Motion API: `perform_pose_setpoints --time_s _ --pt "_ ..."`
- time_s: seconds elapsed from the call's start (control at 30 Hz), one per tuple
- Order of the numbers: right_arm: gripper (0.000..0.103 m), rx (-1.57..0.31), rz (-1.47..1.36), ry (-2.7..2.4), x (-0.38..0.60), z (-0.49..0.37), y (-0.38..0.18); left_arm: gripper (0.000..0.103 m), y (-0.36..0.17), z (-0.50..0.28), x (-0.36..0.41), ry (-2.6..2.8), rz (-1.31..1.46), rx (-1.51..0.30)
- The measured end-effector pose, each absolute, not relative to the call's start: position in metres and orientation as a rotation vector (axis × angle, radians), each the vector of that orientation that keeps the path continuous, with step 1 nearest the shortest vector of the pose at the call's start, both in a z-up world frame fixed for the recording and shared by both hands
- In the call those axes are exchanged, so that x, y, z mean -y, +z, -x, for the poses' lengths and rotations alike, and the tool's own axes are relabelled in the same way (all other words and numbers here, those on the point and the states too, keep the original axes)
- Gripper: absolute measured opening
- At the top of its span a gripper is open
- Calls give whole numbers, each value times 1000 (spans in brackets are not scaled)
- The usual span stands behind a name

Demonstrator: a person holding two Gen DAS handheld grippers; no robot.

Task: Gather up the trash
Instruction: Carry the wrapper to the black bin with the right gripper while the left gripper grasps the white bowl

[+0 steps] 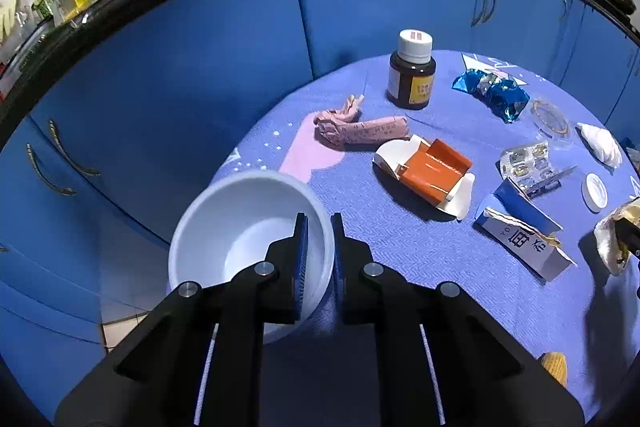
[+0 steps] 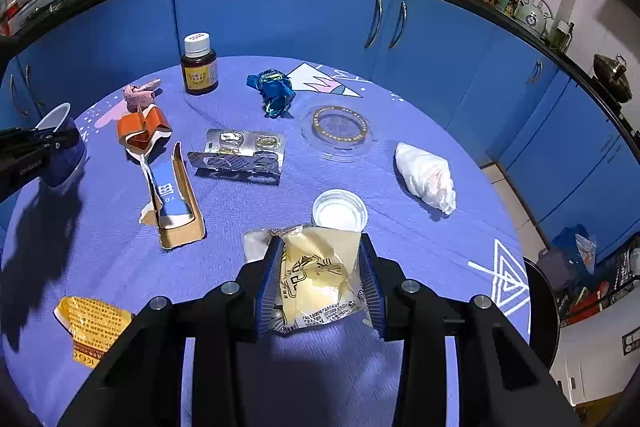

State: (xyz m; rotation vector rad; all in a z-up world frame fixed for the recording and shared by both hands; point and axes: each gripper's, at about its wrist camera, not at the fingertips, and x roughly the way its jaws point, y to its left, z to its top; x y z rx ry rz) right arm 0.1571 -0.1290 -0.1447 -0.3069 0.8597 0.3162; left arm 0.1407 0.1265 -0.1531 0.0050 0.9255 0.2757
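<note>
On the blue tablecloth point(image 2: 400, 239), nearest the right wrist camera, the right gripper point(image 2: 322, 279) has its jaws clamped on a cream wrapper point(image 2: 316, 275), which bulges between the pads and looks lifted just clear of the cloth. The left gripper point(image 1: 318, 259) is closed on the near rim of a white bowl point(image 1: 248, 227) at the table's edge, one finger inside and one outside.

The step in hand looks like carrying the wrapper to the bowl. To do it well, keep the squeeze steady, since the film is slippery and crumples, and hold the bowl level while the wrapper comes over its mouth before letting go.

Farther off lie more pieces to gather: a torn carton point(image 2: 172, 203), a blister pack point(image 2: 244, 151), an orange box point(image 2: 142, 129), a blue foil point(image 2: 274, 93) and a tissue wad point(image 2: 428, 179). A pill bottle point(image 2: 199, 67) stands at the far side.
</note>
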Motion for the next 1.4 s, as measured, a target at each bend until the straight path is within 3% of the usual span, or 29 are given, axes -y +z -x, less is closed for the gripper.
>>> perform_pose_setpoints --time_s 0.87,1.4 --pt "36 -798 260 300 161 -142 -113 8 -119 -129 -94 251 -55 -862" --pt "36 -771 200 201 225 -136 -100 8 -90 -132 -9 110 -146 -812"
